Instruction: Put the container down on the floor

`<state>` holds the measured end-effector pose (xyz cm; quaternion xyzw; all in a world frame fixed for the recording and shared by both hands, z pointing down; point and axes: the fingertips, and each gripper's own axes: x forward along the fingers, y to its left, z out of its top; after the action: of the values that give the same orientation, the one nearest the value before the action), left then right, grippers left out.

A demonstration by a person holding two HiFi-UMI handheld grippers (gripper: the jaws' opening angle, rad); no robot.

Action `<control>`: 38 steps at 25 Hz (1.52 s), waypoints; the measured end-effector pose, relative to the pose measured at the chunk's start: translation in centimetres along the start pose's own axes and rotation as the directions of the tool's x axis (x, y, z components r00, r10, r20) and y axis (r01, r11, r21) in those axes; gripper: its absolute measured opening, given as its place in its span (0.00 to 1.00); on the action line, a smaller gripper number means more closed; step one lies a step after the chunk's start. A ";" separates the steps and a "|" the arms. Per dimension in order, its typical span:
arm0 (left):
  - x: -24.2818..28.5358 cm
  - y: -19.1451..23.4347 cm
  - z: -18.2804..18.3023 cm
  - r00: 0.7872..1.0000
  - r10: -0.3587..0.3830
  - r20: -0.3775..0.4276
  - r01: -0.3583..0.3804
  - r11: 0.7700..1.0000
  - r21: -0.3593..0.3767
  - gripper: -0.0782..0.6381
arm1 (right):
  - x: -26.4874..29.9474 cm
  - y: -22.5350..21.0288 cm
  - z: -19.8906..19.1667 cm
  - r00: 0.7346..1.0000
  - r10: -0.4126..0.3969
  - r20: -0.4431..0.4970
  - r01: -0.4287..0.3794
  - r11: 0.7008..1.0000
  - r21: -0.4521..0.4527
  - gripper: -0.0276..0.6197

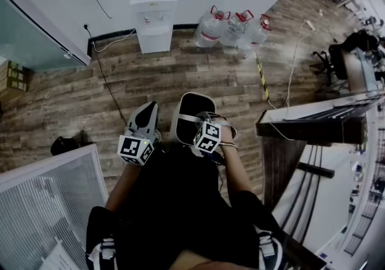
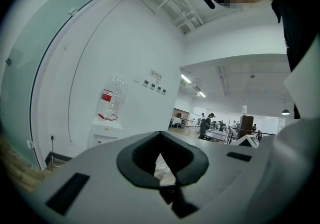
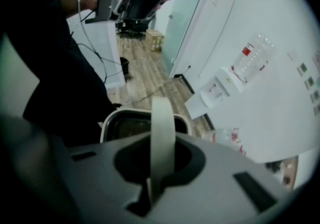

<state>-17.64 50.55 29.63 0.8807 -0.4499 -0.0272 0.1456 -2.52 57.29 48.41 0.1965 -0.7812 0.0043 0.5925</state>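
Observation:
A white container (image 1: 178, 123) with a dark inside hangs over the wooden floor (image 1: 120, 88), just in front of the person's legs. My right gripper (image 1: 206, 123) is shut on its pale strap handle (image 1: 190, 118). The right gripper view shows that handle (image 3: 162, 128) running up between the jaws of the right gripper (image 3: 156, 170), with the container's rim (image 3: 107, 122) beyond. To the container's left, my left gripper (image 1: 146, 113) points away from it. Nothing is in its shut jaws. The left gripper view looks past the left gripper (image 2: 162, 167) at a white wall.
A water dispenser (image 1: 153, 19) stands at the far wall, with three water bottles (image 1: 231, 28) on the floor to its right. A dark desk (image 1: 313, 123) is at the right. At the left are a white partition (image 1: 48, 202) and a small black bin (image 1: 63, 144). A cable (image 1: 111, 91) crosses the floor.

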 end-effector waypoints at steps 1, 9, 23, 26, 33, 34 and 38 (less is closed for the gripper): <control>0.0 -0.2 -0.1 1.000 0.001 -0.001 -0.001 1.000 -0.001 0.15 | 0.0 0.0 -0.1 1.000 -0.004 0.004 0.004 1.000 0.000 0.09; 0.9 -2.3 -1.1 0.999 0.038 -0.009 -0.038 0.999 0.007 0.15 | -0.2 -0.3 -1.4 0.999 0.005 0.036 -0.004 1.000 -0.026 0.09; 3.1 -2.6 -1.9 0.986 0.168 0.021 -0.168 0.986 0.001 0.15 | 1.5 -3.0 -5.1 0.999 0.037 0.026 -0.034 0.995 -0.097 0.09; 4.9 -1.6 -1.9 0.985 0.169 0.017 -0.169 0.986 0.001 0.15 | 2.2 -4.6 -5.6 0.999 0.041 0.011 -0.039 0.995 -0.095 0.09; 11.9 1.4 -1.5 0.991 0.134 0.006 -0.134 0.991 -0.014 0.15 | 4.3 -10.0 -6.9 0.999 0.047 -0.014 -0.047 0.997 -0.058 0.09; 13.1 1.9 -1.3 0.992 0.128 0.003 -0.128 0.992 -0.014 0.15 | 4.7 -10.9 -7.0 0.999 0.045 -0.019 -0.046 0.997 -0.056 0.09; 17.5 4.6 -0.7 0.994 0.112 -0.017 -0.112 0.994 -0.015 0.15 | 5.9 -14.8 -6.6 0.999 0.040 -0.032 -0.041 0.998 -0.050 0.09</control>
<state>-10.75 34.12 33.02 0.8532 -0.4971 -0.0155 0.1573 6.88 43.45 52.53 0.1653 -0.7756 -0.0005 0.6092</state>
